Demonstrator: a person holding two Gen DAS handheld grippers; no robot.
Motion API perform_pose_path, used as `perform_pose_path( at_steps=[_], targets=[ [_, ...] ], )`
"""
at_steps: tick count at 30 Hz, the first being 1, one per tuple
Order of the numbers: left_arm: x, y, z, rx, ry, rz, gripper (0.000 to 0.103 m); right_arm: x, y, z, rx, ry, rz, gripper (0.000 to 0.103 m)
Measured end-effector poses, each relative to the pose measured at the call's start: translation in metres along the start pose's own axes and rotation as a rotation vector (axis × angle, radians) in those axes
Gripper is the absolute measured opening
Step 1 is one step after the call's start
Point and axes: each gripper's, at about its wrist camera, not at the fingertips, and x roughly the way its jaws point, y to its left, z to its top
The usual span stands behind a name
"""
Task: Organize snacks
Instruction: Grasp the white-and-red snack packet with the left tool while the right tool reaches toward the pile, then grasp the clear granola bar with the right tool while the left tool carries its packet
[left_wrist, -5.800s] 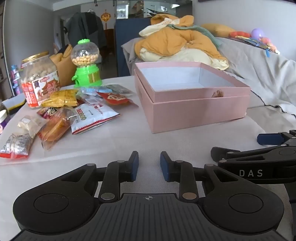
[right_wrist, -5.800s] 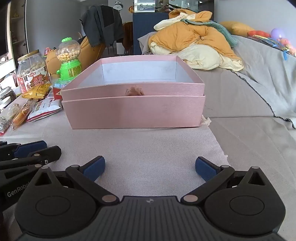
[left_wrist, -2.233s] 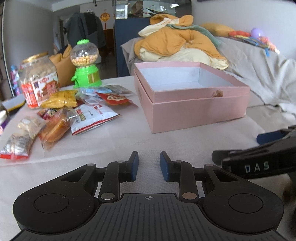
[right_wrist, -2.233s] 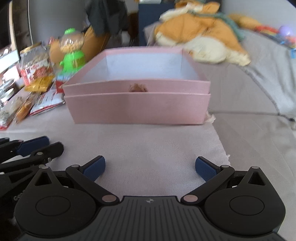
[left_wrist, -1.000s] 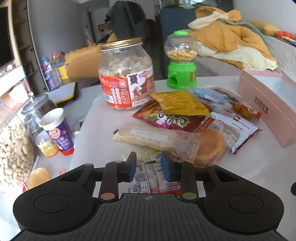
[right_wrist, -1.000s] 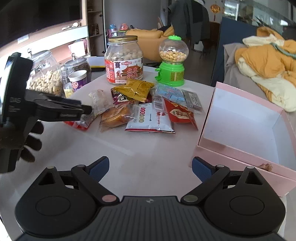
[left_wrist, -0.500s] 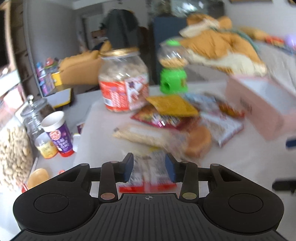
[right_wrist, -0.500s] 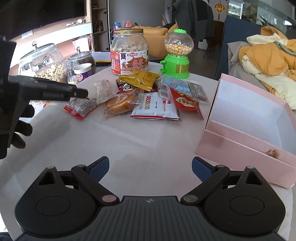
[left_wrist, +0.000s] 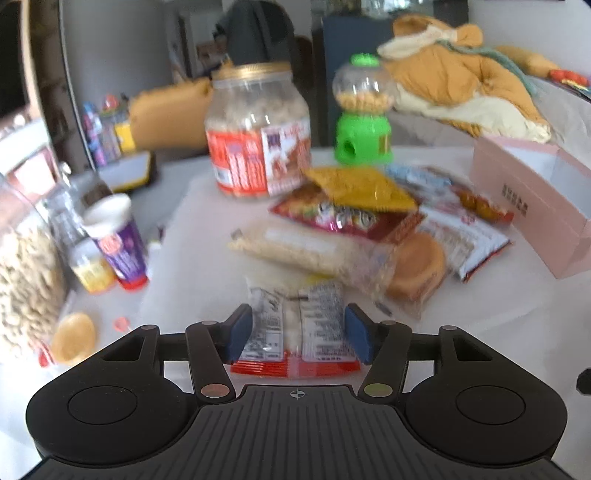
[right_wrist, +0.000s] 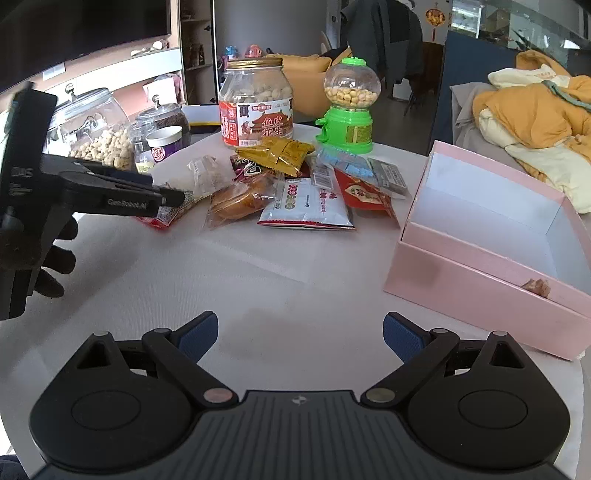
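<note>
A pile of snack packets lies on the white table. My left gripper (left_wrist: 297, 338) is open, its fingers on either side of a red-edged clear packet (left_wrist: 295, 332), the nearest of the pile; it also shows in the right wrist view (right_wrist: 168, 212), where the left gripper (right_wrist: 162, 195) reaches it from the left. Behind lie a clear packet of pale snacks (left_wrist: 314, 254), a bun in wrap (right_wrist: 240, 199), a white packet (right_wrist: 306, 203) and a yellow packet (right_wrist: 277, 153). The open pink box (right_wrist: 476, 284) stands at the right. My right gripper (right_wrist: 299, 338) is open and empty above bare table.
A peanut jar with a red label (right_wrist: 256, 107) and a green candy dispenser (right_wrist: 349, 107) stand behind the pile. Glass jars (right_wrist: 96, 129) and a purple cup (right_wrist: 164, 146) stand at the left. A heap of yellow clothes (right_wrist: 535, 114) lies behind the box.
My left gripper has swung left from in front of the pink box to the snack pile and opened wider around the red-edged packet. My right gripper has turned left and stayed open.
</note>
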Motion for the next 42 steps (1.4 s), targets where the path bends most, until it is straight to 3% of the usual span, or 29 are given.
perform_pose_path(
  at_steps=[2,4,6,10,13,15,21,25,26,30,33,38,42],
  targets=[
    [0.005,0.001,0.001,-0.006,-0.001,-0.005,0.066,0.000,0.001,0.003,-0.005,-0.004,0.001,0.097],
    [0.010,0.010,0.004,-0.072,0.009,-0.041,0.066,-0.001,0.002,0.009,0.001,-0.007,0.017,0.097],
    [0.008,0.020,0.004,-0.134,0.010,-0.074,0.060,0.001,0.001,0.020,0.014,-0.001,0.049,0.097],
    [-0.024,0.039,-0.014,-0.246,-0.031,-0.128,0.057,0.004,0.009,0.054,-0.004,-0.028,0.061,0.097],
    [-0.052,0.051,-0.034,-0.299,-0.058,-0.108,0.057,0.019,0.024,0.087,-0.050,-0.048,0.078,0.096],
    [-0.062,0.054,-0.045,-0.311,-0.047,-0.070,0.057,0.039,0.037,0.110,-0.067,-0.044,0.115,0.090],
    [-0.071,0.060,-0.058,-0.325,-0.038,-0.100,0.057,0.127,0.088,0.146,-0.140,0.044,0.136,0.067],
    [-0.072,0.064,-0.062,-0.338,-0.046,-0.124,0.057,0.165,0.101,0.151,-0.093,0.134,0.102,0.040],
    [-0.073,0.063,-0.062,-0.342,-0.049,-0.128,0.057,0.161,0.101,0.152,-0.079,0.150,0.120,0.029],
    [-0.075,0.055,-0.062,-0.342,-0.063,-0.168,0.057,0.119,0.092,0.145,-0.059,0.181,0.222,0.029],
    [-0.083,0.037,-0.059,-0.316,-0.079,-0.214,0.057,0.075,0.078,0.130,-0.058,0.173,0.241,0.029],
    [-0.090,-0.010,-0.050,-0.241,-0.075,-0.319,0.057,0.005,0.040,0.093,-0.031,0.113,0.201,0.029],
    [-0.089,-0.056,-0.042,-0.136,-0.039,-0.405,0.057,-0.040,0.005,0.051,-0.013,0.055,0.109,0.029]
  ],
)
